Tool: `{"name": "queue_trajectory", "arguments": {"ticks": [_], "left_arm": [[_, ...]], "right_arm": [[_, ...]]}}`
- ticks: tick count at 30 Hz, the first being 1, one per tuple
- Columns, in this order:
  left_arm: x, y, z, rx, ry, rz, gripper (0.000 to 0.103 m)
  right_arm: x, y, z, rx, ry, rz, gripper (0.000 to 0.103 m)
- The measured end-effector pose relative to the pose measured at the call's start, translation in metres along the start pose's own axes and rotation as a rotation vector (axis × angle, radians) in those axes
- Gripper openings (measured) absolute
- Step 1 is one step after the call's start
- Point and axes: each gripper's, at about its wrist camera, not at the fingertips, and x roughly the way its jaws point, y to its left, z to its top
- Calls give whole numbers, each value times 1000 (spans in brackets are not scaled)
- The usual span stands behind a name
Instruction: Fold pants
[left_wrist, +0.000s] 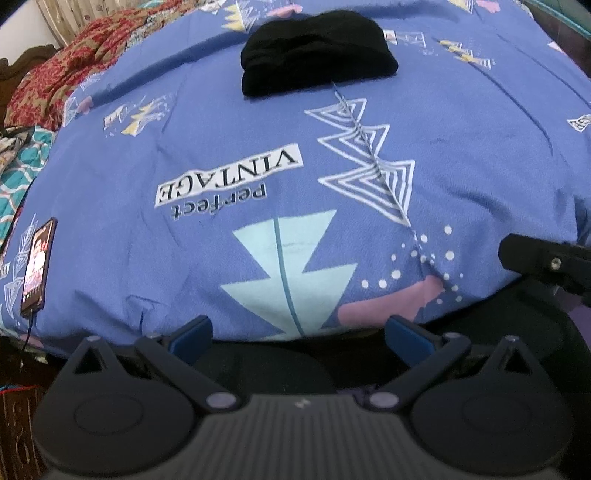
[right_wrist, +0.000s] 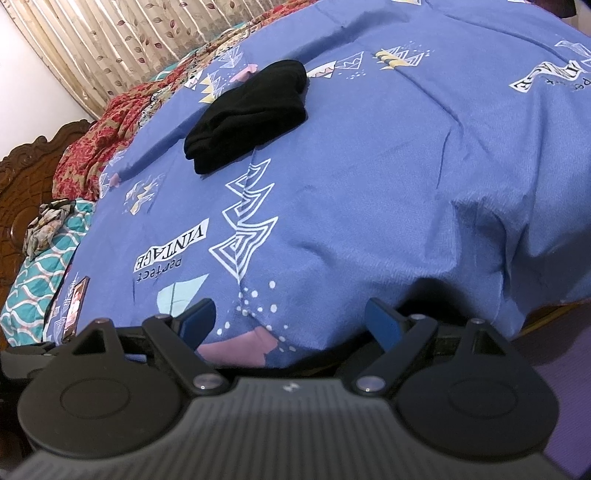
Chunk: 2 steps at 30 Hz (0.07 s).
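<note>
Both claws sit at the bottom of their frames, the left claw and the right claw spread wide and empty at the near bed edge. Farther up, the black pants lie folded in a compact bundle on the blue bedsheet. Nudging it carelessly could unfold the layers.

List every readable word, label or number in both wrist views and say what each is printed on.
"VINTAGE": white banner printed on the blue bedsheet, upside down to the cameras.
"perfect": dark letters beside that banner.
A second banner at the sheet's far right edge is distorted; only "GE" can be made out.
The phone screen shows a picture; any text is too small to read.
The folded black pants show no lettering.
</note>
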Motion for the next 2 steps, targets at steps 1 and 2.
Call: {"name": "queue_trajectory", "arguments": {"ticks": [1, 2], "left_arm": [[0, 1, 1, -1, -5, -3, 103], [0, 1, 2, -3, -7, -7, 103]], "right_arm": [[0, 1, 0, -2, -2, -2, 90], [1, 2, 0, -5, -3, -4, 90]]}}
